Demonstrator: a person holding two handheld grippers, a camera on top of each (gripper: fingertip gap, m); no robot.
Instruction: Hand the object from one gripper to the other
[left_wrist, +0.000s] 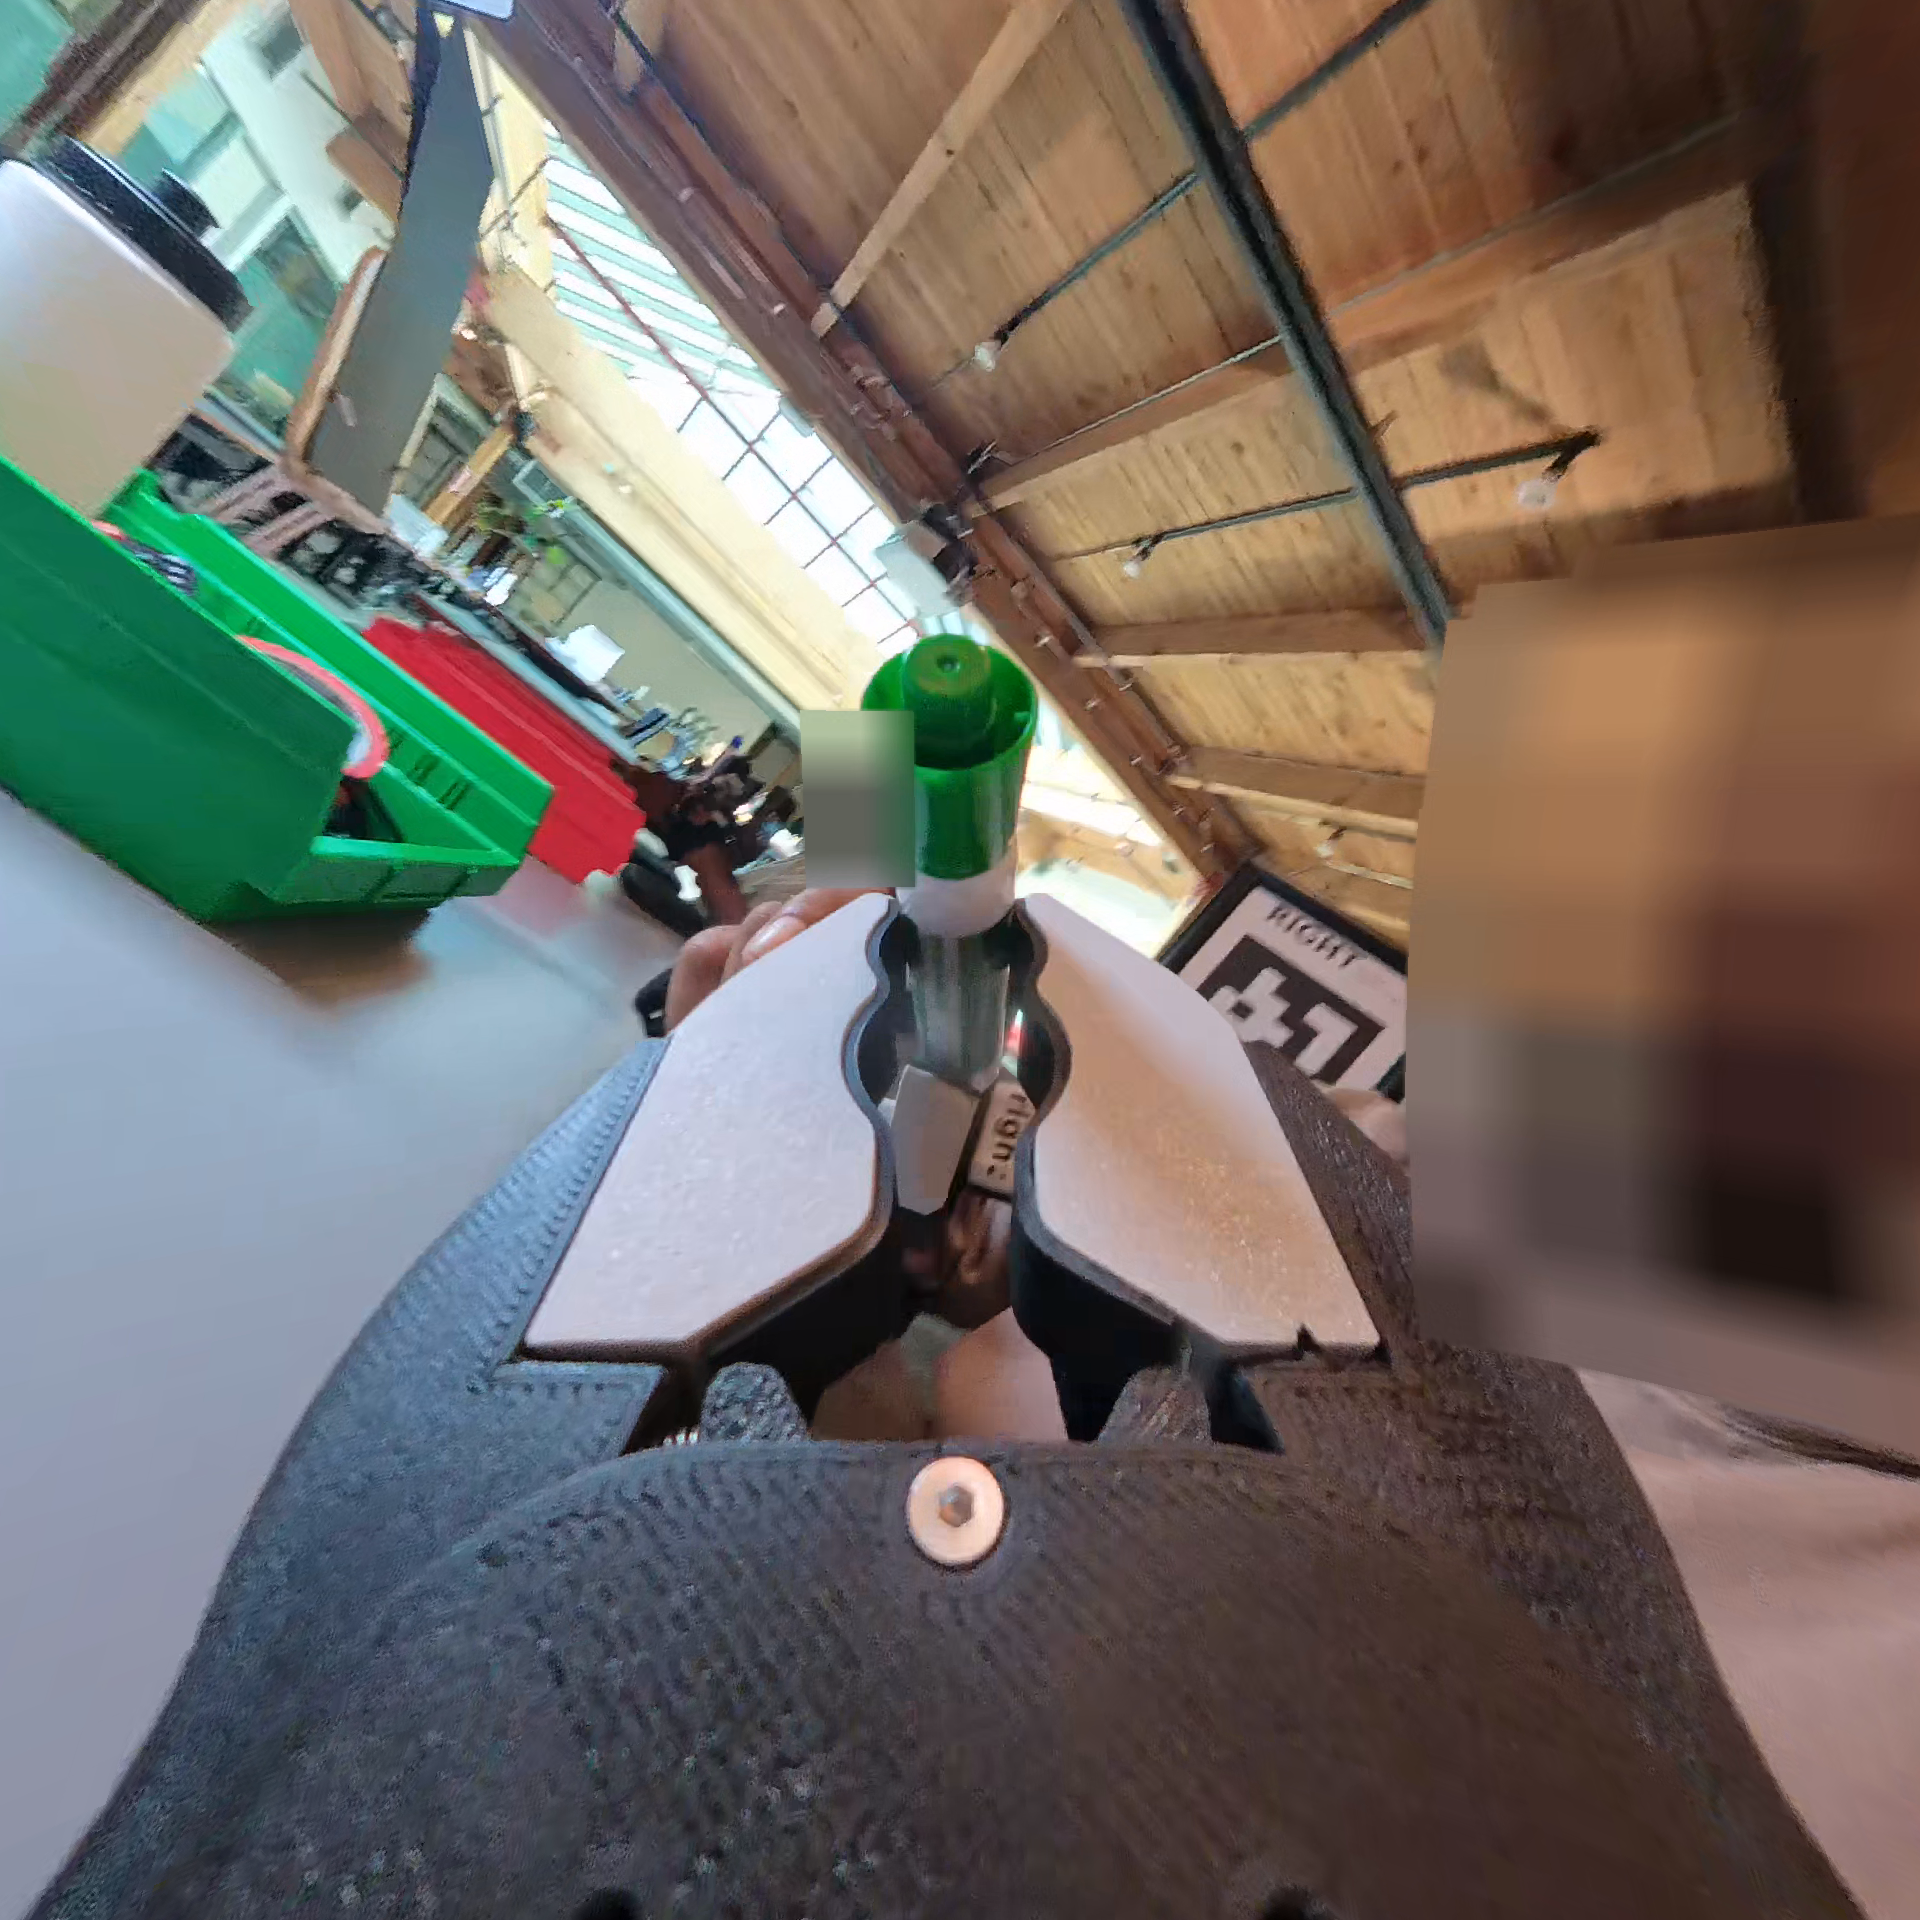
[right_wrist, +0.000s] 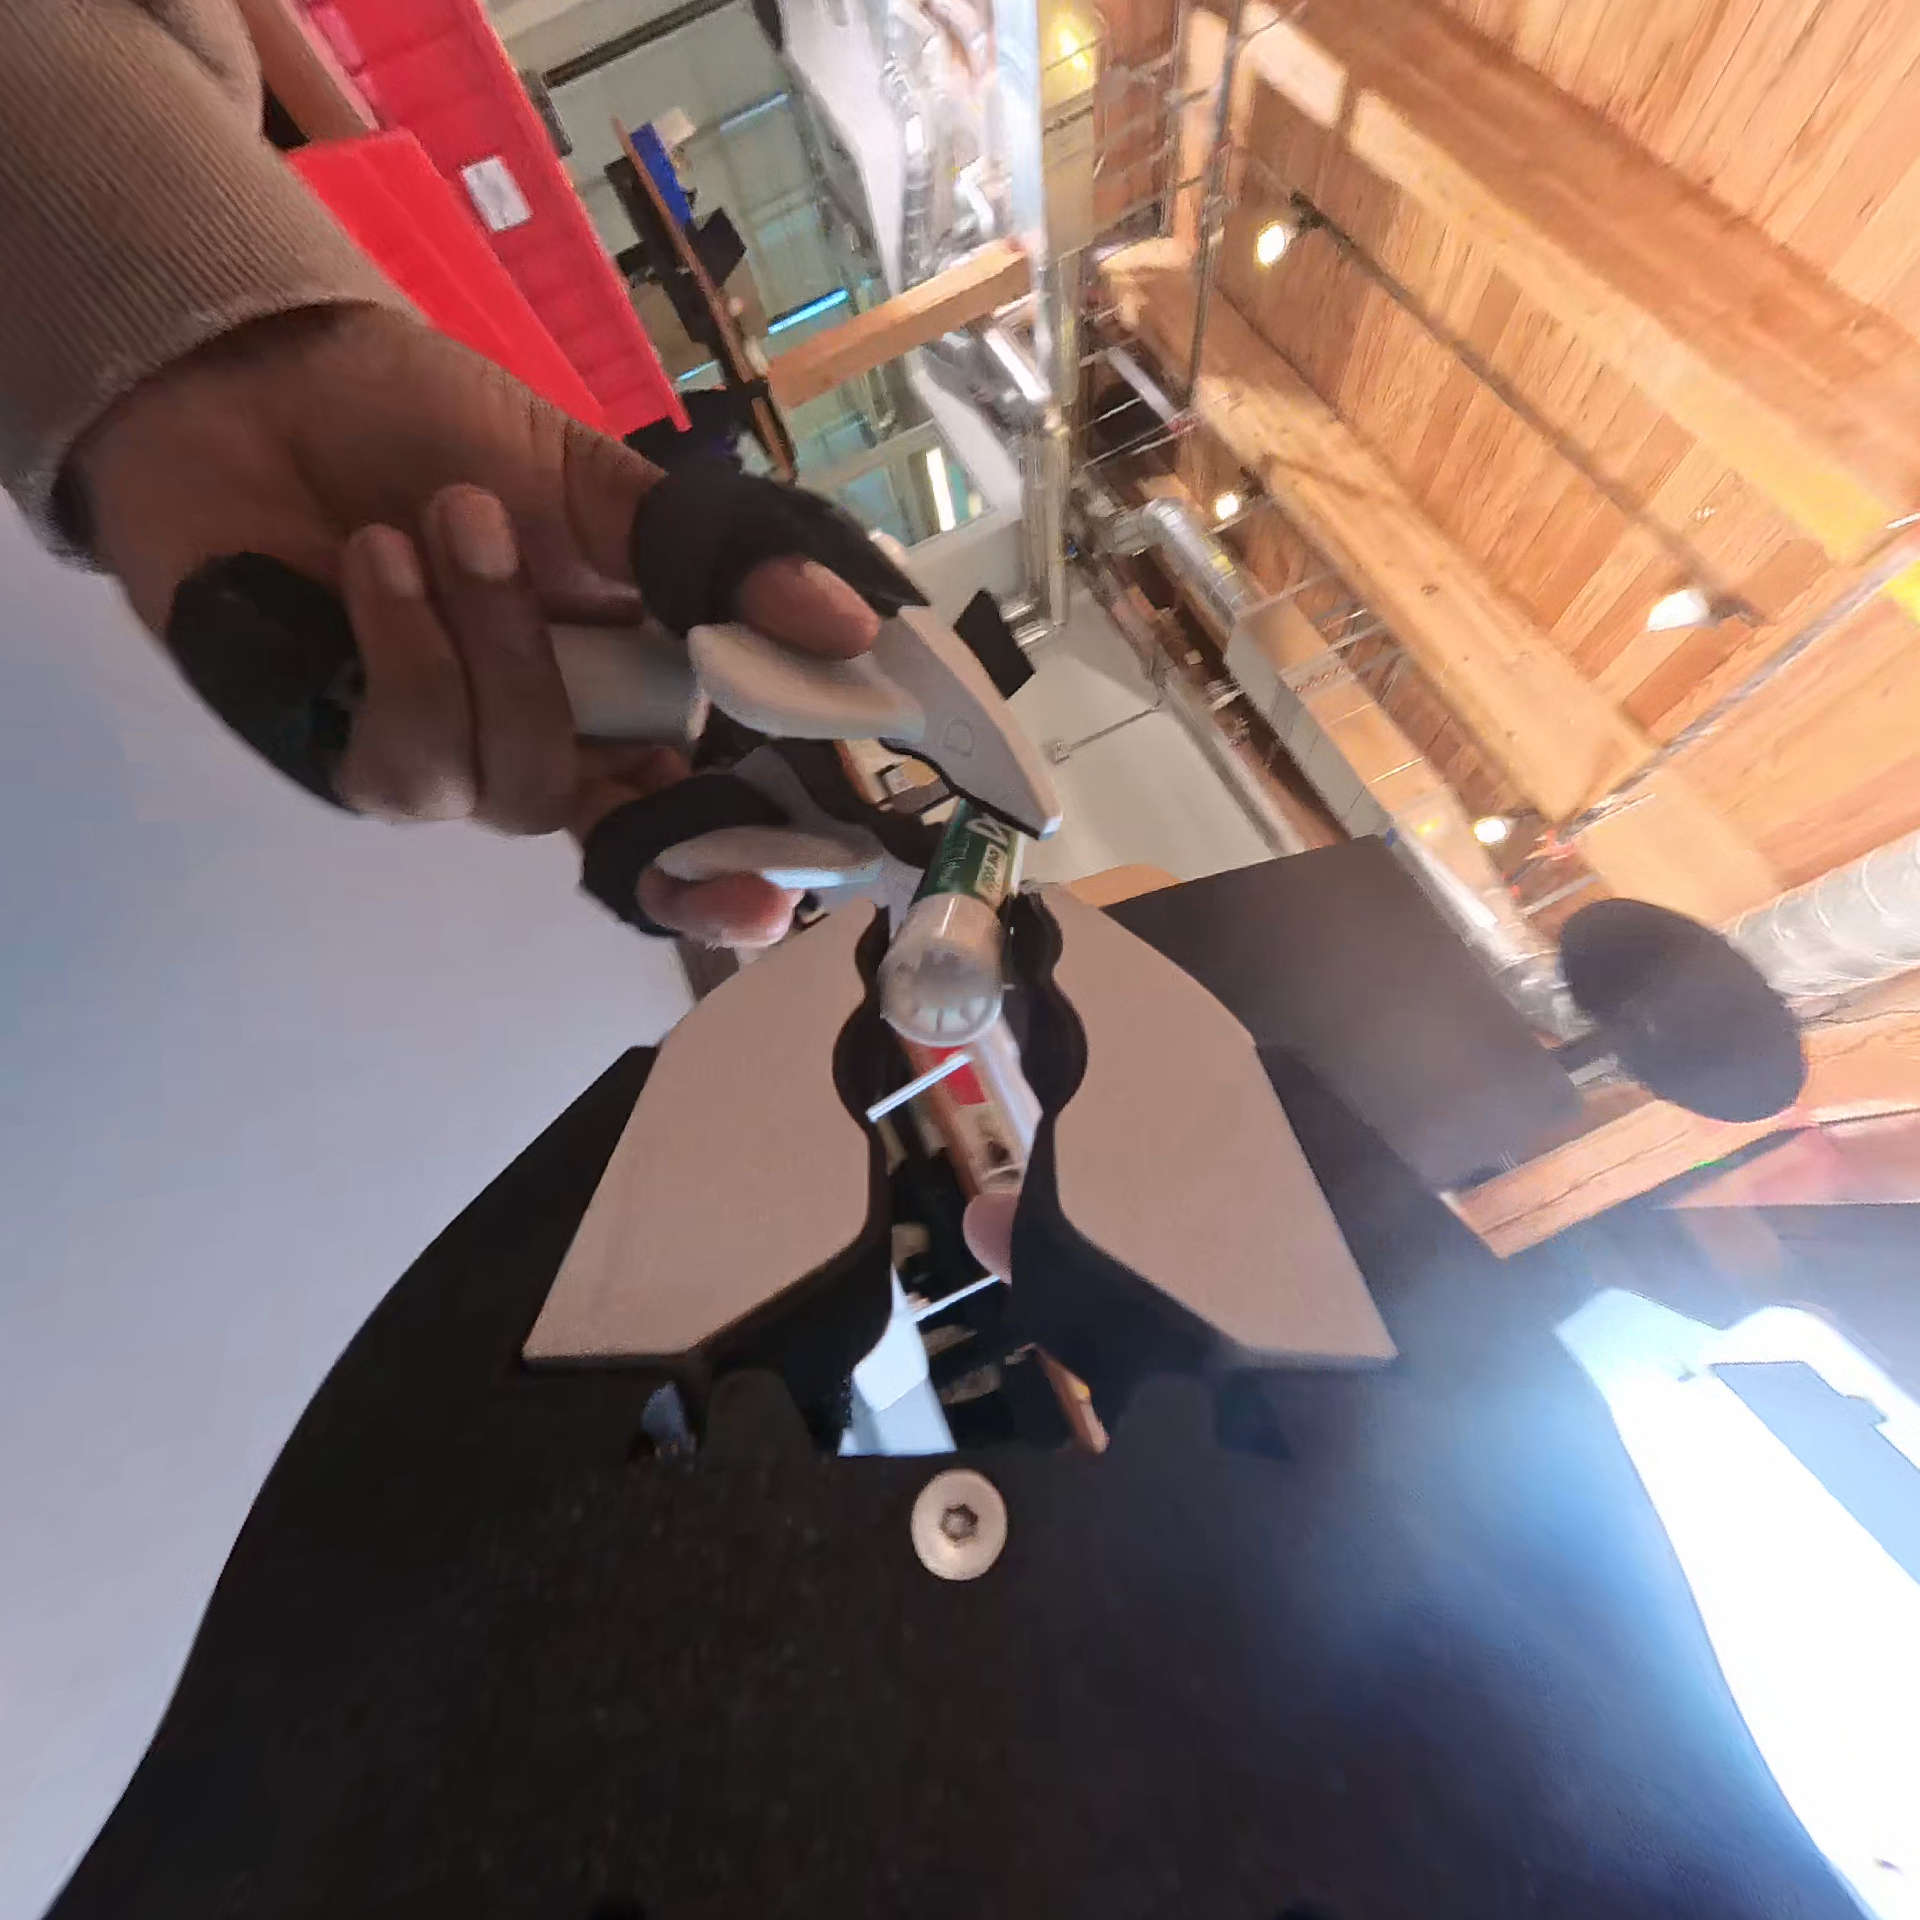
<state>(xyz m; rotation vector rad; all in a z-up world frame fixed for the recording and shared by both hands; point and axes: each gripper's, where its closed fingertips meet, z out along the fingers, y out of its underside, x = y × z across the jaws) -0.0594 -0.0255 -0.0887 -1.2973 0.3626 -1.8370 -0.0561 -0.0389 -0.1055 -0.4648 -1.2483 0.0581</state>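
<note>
Overhead, a wooden plank ceiling (left_wrist: 1299, 312) with dark rails fills the far part of both views, and both cameras are tilted steeply. In the left wrist view a pale worktop (left_wrist: 156, 1247) runs along the left side, carrying green bins (left_wrist: 208, 727) and, farther off, a red bin (left_wrist: 520, 727); a white container with a black cap (left_wrist: 94, 301) shows at the far left edge.

The left gripper (left_wrist: 956, 935) has its fingers (left_wrist: 748, 1122) pinching a marker (left_wrist: 961, 790) near their tips. The marker's green cap end points away from the camera, with a white band just past the fingertips and its barrel lying in the narrow gap between the pads. To the right, behind the fingers, a black and white square tag (left_wrist: 1299, 997) shows.

In the right wrist view the right gripper (right_wrist: 951, 935) has its fingers (right_wrist: 748, 1143) closed on the other end of the same marker (right_wrist: 951, 966), whose round grey-white butt faces the camera between the fingertips. Its green barrel runs on toward the far left gripper (right_wrist: 935, 748), held by a hand (right_wrist: 416, 603) in a tan sleeve (right_wrist: 135, 208) at the upper left. That gripper's pale fingers also reach the marker, so it sits in the air between both grippers. A red bin (right_wrist: 468, 229) stands behind the hand.
</note>
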